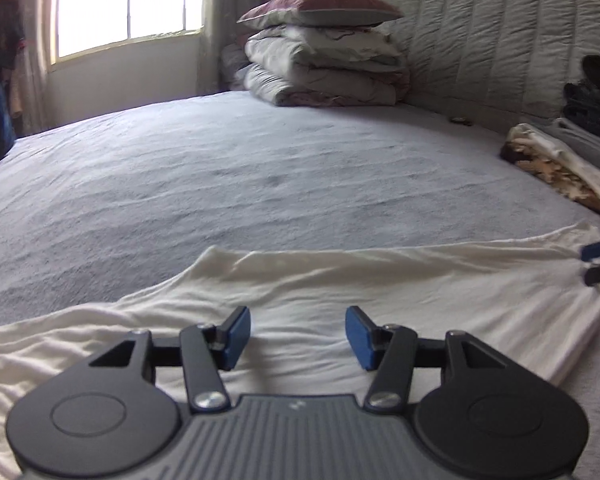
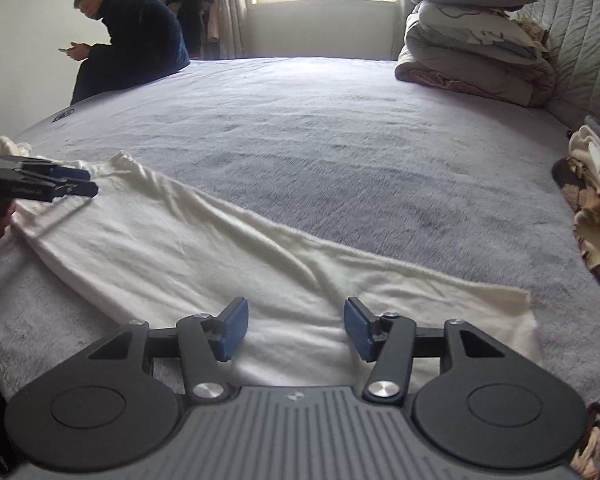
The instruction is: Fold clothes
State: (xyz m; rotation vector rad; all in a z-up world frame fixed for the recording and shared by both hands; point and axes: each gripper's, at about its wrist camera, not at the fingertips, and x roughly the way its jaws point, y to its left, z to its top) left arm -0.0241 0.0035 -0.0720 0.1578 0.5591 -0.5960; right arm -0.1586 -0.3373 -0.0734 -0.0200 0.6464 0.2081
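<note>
Both my black blue-padded grippers, left gripper and right gripper, hovered with jaws apart, empty, over wrinkled cream cotton garment spread on grey bedsheet.

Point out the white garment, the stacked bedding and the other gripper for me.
White garment (image 2: 204,248): right wrist view, middle of the cloth.
Stacked bedding (image 1: 324,64): left wrist view, folded quilts' front.
Left gripper (image 2: 82,182): right wrist view, between its fingertips.
</note>
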